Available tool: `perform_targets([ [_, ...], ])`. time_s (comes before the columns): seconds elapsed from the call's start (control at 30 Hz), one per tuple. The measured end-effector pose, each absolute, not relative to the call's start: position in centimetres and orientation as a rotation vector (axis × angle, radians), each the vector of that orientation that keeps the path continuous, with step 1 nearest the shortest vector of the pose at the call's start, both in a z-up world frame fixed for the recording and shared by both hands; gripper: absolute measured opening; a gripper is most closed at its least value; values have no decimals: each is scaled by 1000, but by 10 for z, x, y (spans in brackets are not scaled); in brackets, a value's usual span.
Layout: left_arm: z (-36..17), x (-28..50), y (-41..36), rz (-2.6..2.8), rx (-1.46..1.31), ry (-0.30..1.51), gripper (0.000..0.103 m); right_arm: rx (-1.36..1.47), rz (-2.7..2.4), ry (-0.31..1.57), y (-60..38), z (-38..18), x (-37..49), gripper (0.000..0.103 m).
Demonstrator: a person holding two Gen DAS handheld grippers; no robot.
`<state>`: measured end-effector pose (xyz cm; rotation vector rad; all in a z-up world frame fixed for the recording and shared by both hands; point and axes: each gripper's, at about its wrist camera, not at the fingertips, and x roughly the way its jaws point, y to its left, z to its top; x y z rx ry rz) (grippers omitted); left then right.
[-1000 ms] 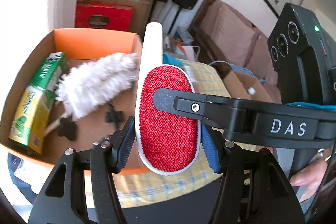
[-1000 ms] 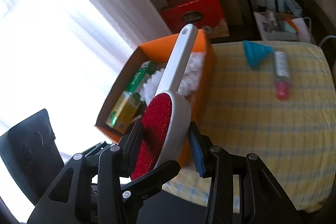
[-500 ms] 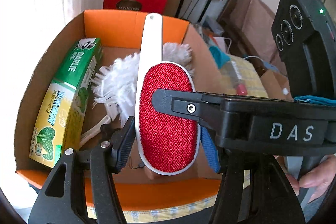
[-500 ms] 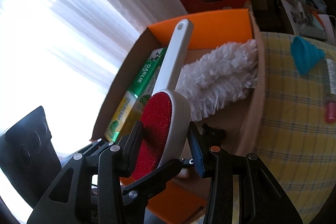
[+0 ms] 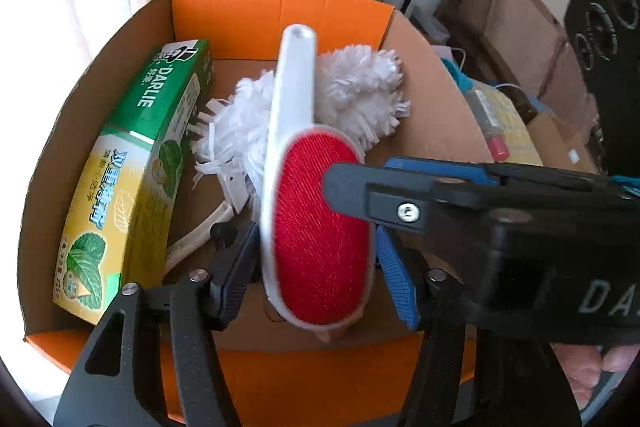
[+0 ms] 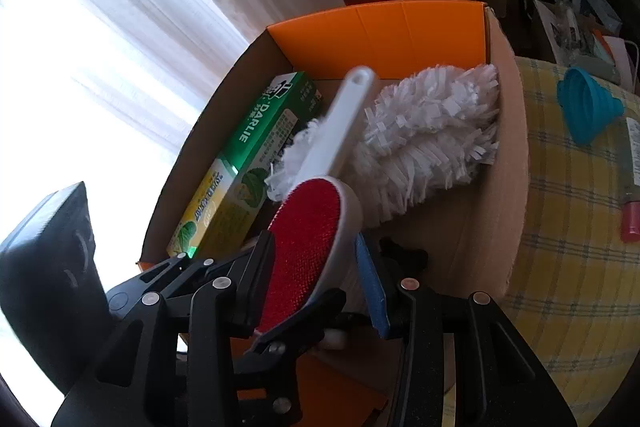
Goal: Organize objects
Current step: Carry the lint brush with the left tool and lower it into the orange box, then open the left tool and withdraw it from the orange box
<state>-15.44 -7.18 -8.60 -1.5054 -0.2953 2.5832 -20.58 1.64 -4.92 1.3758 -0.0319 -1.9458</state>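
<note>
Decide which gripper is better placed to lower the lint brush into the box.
Right: right gripper clamps the lint brush above the box; jaws of the left gripper, around the brush, have just been opening.

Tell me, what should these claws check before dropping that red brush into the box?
1. Lint brush above the orange cardboard box: ok.
2. Right claw clamped on the brush head: ok.
3. Left claw released: its jaws have just been opening, brush between them, a gap beside one pad: ok.
4. Landing spot: white duster lies underneath, Darlie toothpaste box alongside: ok.
5. Brush resting on anything yet: cannot tell.
</note>
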Motion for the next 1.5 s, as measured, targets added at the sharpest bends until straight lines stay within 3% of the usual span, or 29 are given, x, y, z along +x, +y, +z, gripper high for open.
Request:
perform_targets([
  [0.07,-84,-152,-74,2596,-1495,-319,71,1368,-1962,-23,20,-46,-202,43],
  [0.23,-72,-146,-77,2621,-1454,-341,72,1356,-1977,-38,33,-36,-197,44],
  [0.43,-53,-138,-71,2656,-1390,-325,79,1315,-2028,-54,52,-20,-189,52],
  [0.77,-36,-127,-56,2675,-1363,-268,84,1235,-2191,1,97,6,-176,81],
  [0.87,-31,-123,-52,2680,-1344,-267,96,1228,-2226,17,115,10,-174,82],
  [1.13,-22,-120,-39,2680,-1323,-259,96,1247,-2249,1,143,1,-169,87],
  [1.27,-19,-119,-32,2686,-1315,-243,96,1250,-2273,-5,153,-1,-168,99],
  [1.37,-18,-119,-27,2686,-1311,-235,97,1242,-2302,26,158,-2,-166,102],
  [1.43,-18,-119,-22,2681,-1310,-227,103,1244,-2313,36,161,-2,-166,102],
  [1.5,-17,-120,-17,2674,-1305,-220,103,1245,-2328,50,166,-2,-166,103],
])
